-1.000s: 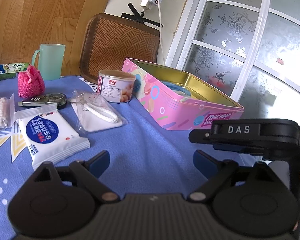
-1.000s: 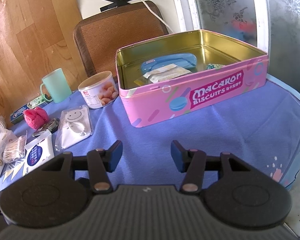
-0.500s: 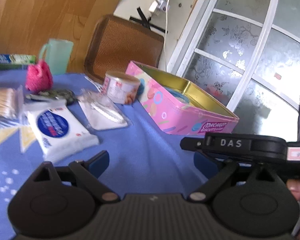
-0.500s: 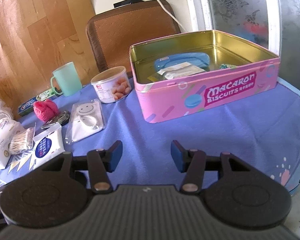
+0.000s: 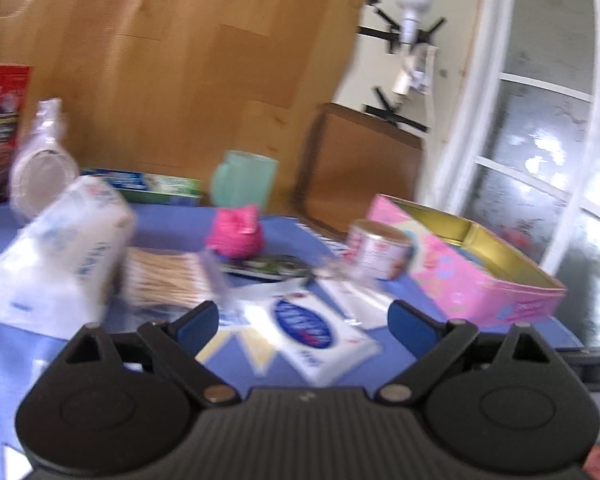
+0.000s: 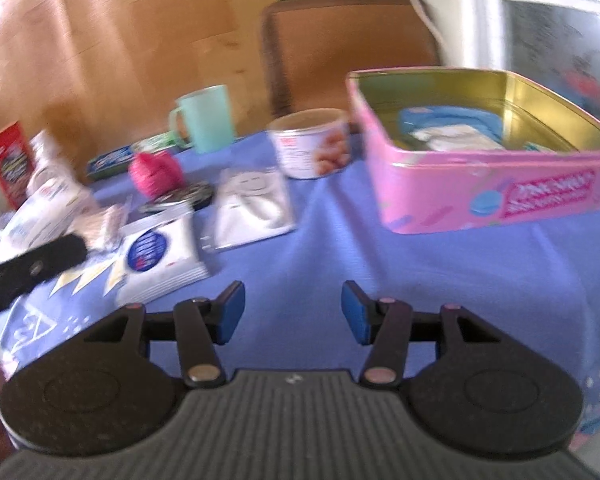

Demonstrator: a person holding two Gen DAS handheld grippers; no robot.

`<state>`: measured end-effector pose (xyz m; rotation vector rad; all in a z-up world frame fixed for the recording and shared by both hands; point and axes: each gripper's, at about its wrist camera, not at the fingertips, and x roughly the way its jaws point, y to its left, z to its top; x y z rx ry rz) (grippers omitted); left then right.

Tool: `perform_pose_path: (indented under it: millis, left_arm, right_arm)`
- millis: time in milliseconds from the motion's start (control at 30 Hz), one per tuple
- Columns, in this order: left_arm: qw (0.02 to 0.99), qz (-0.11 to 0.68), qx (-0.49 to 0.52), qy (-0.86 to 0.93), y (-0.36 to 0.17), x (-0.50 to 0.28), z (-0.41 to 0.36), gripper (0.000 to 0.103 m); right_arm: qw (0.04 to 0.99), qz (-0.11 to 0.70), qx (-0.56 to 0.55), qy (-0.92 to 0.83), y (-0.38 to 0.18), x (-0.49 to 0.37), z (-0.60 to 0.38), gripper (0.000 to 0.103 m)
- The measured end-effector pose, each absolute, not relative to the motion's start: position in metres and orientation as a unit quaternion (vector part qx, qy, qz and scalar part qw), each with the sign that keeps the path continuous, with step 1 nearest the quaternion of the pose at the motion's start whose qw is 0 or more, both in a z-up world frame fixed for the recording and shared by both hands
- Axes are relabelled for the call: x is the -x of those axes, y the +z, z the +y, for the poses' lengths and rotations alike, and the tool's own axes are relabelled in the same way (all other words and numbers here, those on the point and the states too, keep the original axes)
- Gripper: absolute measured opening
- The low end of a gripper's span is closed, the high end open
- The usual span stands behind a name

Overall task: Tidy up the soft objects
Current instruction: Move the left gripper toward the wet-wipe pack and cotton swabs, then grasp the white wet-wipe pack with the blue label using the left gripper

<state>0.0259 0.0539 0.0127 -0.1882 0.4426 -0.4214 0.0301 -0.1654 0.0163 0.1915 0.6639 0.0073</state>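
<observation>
On a blue patterned tablecloth (image 6: 340, 248), two hand-held grippers hover over scattered household items, both pictures blurred.

The left gripper (image 5: 303, 322) has its blue-padded jaws spread wide and empty, above a white wet-wipe packet with a blue oval label (image 5: 320, 336). The right gripper (image 6: 292, 312) is also released, jaws apart with only cloth between them. A fluffy pink pom-pom (image 5: 236, 236) sits near the table's middle, beside a bag of cotton swabs (image 5: 168, 280) and a white tissue pack (image 5: 60, 264). To the right stands an open pink biscuit tin with a gold interior (image 6: 500, 196), holding a blue item and flat packets. A mint-green plastic mug (image 6: 208, 118) and a small white can (image 6: 312, 144) stand behind.
</observation>
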Motion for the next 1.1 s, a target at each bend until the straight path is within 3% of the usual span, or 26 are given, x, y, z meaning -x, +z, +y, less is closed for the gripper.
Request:
perform_pose_path:
  millis: [1100]
  left_arm:
    - [0.935,0.218,0.205,-0.189,-0.001,-0.037,0.093,0.095]
  right_arm:
    - [0.934,0.341,-0.071,0.081,0.006,-0.046,-0.127,0.056]
